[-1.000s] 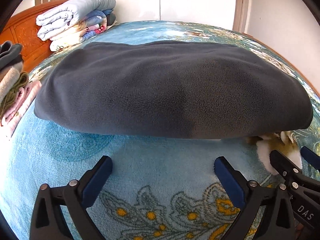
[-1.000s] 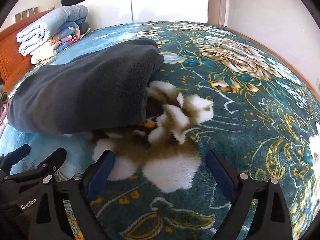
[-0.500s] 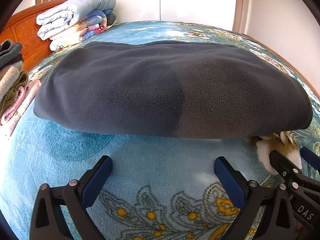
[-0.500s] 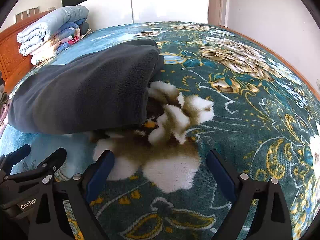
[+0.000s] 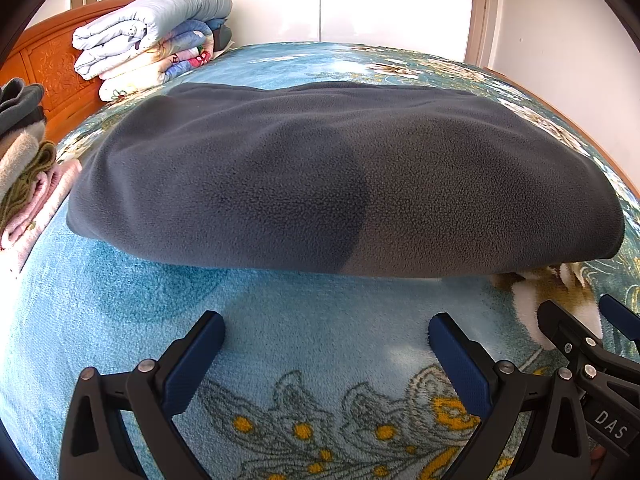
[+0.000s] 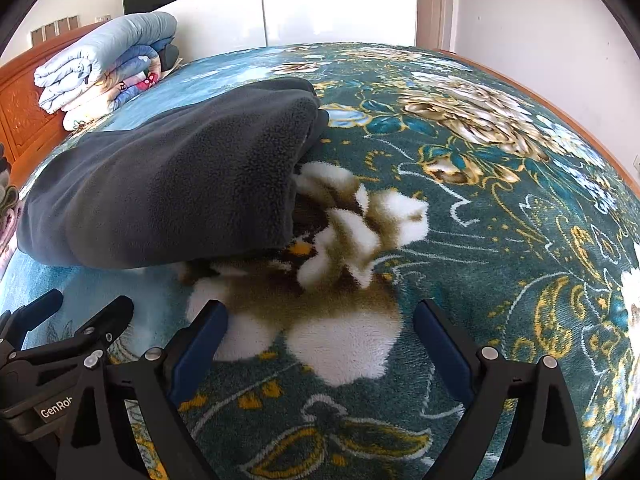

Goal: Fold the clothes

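Observation:
A dark grey fleece garment [image 5: 340, 184] lies folded flat on the floral blue bedspread [image 5: 280, 340]; it also shows at the left of the right wrist view [image 6: 172, 188]. My left gripper [image 5: 326, 350] is open and empty, just short of the fleece's near edge. My right gripper [image 6: 320, 336] is open and empty over the bedspread [image 6: 500, 220], beside the fleece's right end. Each gripper shows at the edge of the other's view.
Folded quilts [image 5: 152, 36] are stacked by the wooden headboard [image 5: 48, 72] at the far left. A pile of folded clothes [image 5: 24, 168] sits at the left edge. White wardrobe doors [image 5: 320, 12] and a wall stand behind the bed.

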Action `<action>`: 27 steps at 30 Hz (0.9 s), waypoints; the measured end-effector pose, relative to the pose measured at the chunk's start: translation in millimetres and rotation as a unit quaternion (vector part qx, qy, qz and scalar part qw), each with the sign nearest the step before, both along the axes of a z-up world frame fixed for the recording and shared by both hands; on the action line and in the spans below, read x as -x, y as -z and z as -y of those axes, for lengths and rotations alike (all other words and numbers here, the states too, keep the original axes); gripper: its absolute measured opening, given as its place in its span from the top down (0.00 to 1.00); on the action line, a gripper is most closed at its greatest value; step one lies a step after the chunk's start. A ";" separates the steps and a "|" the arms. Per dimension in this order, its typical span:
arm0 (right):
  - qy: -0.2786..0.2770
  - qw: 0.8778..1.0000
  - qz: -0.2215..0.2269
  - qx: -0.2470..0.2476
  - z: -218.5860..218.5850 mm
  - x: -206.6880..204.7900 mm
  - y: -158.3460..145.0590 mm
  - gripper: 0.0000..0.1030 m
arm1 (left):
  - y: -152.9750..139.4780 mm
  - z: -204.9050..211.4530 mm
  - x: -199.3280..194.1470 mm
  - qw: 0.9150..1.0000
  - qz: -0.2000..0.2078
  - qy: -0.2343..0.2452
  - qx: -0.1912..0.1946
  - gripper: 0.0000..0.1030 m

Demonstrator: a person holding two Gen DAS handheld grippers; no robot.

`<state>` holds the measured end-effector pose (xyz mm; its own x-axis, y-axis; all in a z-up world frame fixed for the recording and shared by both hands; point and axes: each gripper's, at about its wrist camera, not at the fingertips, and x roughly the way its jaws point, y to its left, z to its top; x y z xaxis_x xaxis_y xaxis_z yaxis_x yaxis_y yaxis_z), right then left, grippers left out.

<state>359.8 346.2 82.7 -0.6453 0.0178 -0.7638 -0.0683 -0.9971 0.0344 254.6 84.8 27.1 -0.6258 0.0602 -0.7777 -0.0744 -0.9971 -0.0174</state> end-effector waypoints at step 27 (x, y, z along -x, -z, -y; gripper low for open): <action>-0.001 1.000 -0.002 0.006 -1.0 0.0 0.6 0.06 | -1.8 -1.0 0.0 1.000 0.001 0.002 -0.003 0.00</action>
<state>359.8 347.1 82.0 -0.6477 0.0072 -0.7619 -0.0659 -0.9967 0.0466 254.6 85.8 28.9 -0.6246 0.0670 -0.7781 -0.0781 -0.9967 -0.0232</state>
